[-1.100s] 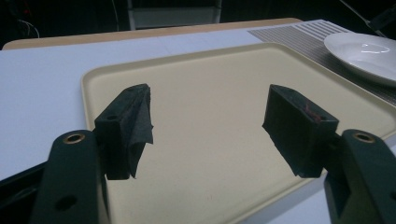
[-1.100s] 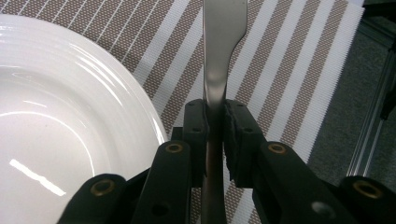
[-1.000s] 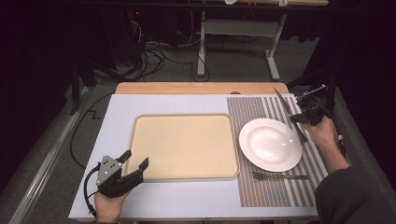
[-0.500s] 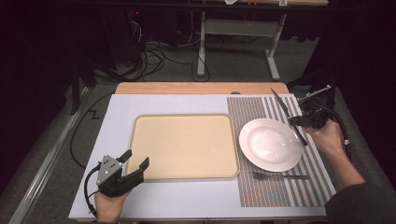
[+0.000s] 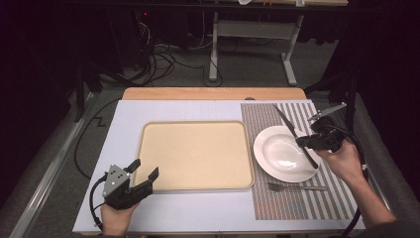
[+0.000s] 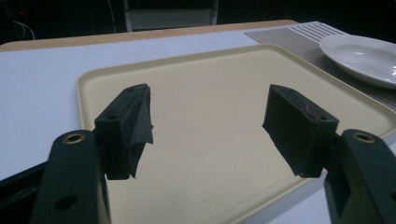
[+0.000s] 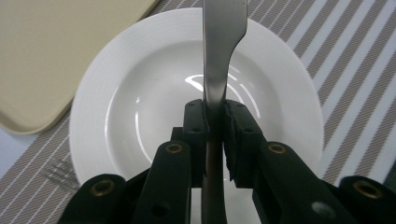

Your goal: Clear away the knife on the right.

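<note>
My right gripper (image 5: 303, 142) is shut on a metal table knife (image 5: 292, 133), holding it in the air above the right half of a white plate (image 5: 277, 157). In the right gripper view the knife (image 7: 220, 51) runs up from between the pads (image 7: 195, 122) over the plate (image 7: 140, 112). A fork (image 5: 296, 187) lies on the striped placemat (image 5: 277, 203) in front of the plate. My left gripper (image 5: 144, 172) rests open at the front left corner of the beige tray (image 5: 195, 153); nothing lies between its pads (image 6: 133, 123), and the tray (image 6: 215, 116) is bare.
The table's white mat (image 5: 124, 124) lies under the tray and the placemat. A wooden strip (image 5: 213, 93) runs along the table's far edge. Beyond it are cables (image 5: 158, 59) and a desk frame (image 5: 247, 34) on the dark floor.
The right gripper has carried the knife leftward and up, from the placemat's right edge to above the plate. The left gripper has stayed still.
</note>
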Motion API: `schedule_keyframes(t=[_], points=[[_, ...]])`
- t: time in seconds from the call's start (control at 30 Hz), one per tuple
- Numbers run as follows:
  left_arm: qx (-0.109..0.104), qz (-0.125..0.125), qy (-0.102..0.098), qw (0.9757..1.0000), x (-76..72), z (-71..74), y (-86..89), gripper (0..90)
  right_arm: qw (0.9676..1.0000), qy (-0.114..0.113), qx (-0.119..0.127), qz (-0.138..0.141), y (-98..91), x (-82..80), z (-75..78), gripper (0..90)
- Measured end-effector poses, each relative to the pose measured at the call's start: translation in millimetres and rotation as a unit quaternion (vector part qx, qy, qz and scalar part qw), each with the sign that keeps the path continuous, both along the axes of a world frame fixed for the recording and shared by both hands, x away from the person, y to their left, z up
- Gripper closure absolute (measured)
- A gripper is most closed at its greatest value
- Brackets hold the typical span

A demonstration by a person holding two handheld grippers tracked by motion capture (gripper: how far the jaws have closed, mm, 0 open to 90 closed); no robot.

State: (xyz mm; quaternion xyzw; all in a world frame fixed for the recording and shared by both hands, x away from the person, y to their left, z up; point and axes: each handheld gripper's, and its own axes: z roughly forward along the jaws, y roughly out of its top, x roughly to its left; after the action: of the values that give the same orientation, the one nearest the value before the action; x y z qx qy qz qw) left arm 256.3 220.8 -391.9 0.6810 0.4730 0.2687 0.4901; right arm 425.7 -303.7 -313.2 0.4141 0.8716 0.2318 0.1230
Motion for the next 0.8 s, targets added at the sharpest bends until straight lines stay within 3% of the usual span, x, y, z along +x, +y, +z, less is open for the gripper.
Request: schedule_keyframes(t=[0.5, 0.8], points=[[0.001, -0.006, -0.001, 1.0000, 3.5, 0.3, -1.8, 32.9, 0.9989, 0.023, 0.030, 0.027, 25.3, -26.8, -11.9, 80.8], [0.002, -0.004, -0.004, 1.0000, 2.5, 1.1, -1.1, 33.0, 0.9974, 0.031, 0.039, 0.051, 46.4, -31.3, -15.7, 80.8]])
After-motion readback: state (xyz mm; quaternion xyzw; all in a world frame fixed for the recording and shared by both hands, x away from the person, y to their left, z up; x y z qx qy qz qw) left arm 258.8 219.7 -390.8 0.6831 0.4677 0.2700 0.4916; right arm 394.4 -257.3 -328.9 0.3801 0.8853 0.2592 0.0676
